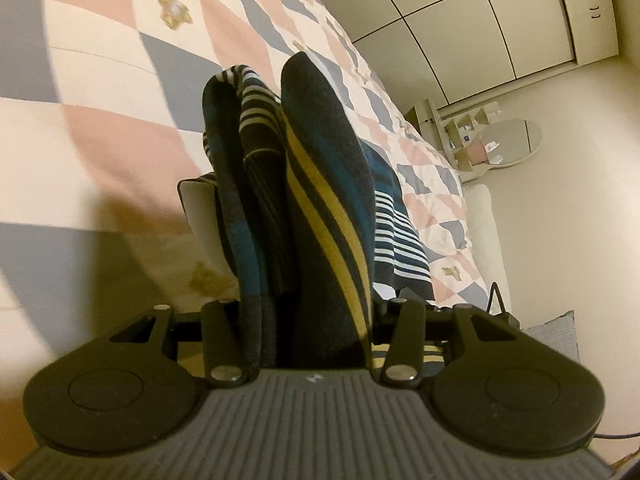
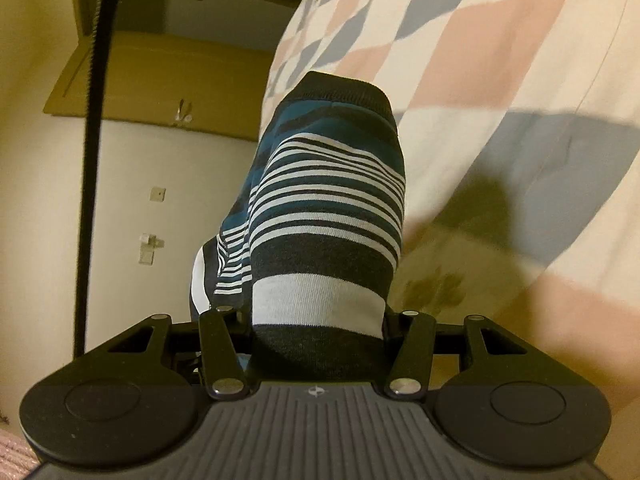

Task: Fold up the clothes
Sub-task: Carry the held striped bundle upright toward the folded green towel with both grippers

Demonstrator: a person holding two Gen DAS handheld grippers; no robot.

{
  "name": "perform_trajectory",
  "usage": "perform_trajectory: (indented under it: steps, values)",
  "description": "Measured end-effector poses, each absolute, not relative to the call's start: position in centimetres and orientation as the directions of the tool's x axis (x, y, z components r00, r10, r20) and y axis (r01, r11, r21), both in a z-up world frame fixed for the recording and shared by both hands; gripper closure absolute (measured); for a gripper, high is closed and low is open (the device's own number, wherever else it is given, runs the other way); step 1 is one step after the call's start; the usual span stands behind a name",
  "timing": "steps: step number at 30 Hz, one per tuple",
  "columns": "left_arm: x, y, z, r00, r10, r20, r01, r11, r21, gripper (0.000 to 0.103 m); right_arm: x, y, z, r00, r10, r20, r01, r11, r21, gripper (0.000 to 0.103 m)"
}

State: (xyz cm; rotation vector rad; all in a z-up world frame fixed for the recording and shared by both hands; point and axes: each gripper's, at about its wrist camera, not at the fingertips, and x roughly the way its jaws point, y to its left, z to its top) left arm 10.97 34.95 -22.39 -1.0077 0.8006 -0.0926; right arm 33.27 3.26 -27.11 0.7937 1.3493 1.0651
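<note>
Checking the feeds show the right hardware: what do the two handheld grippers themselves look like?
Both match. The left gripper and right gripper each have a dark grey ribbed body bearing a small round logo, two black round lobes with circular insets, and black linkage bars with silver pivot pins. A white finger shows on the left one. A thin black cable runs beside it.

No readable text, labels, brands or numbers in either view.
</note>
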Motion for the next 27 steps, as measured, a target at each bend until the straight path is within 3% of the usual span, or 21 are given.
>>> perform_trajectory:
  steps: [17, 27]
  values:
    - [-4.7, 50.5, -19.5, 0.658, -0.404, -0.635, -0.264, 0.666, -0.698, 0.061, 12.3, 15.7, -28.1, 0.011, 0.954, -0.299, -0.066, 0.299, 0.952, 0.052]
    - [-11.5, 58.1, -17.7, 0.73, -0.313, -0.608, -0.296, 0.656, -0.694, 0.061, 9.7, 25.3, -25.3, -0.062, 0.956, -0.286, -0.17, 0.272, 0.947, 0.052]
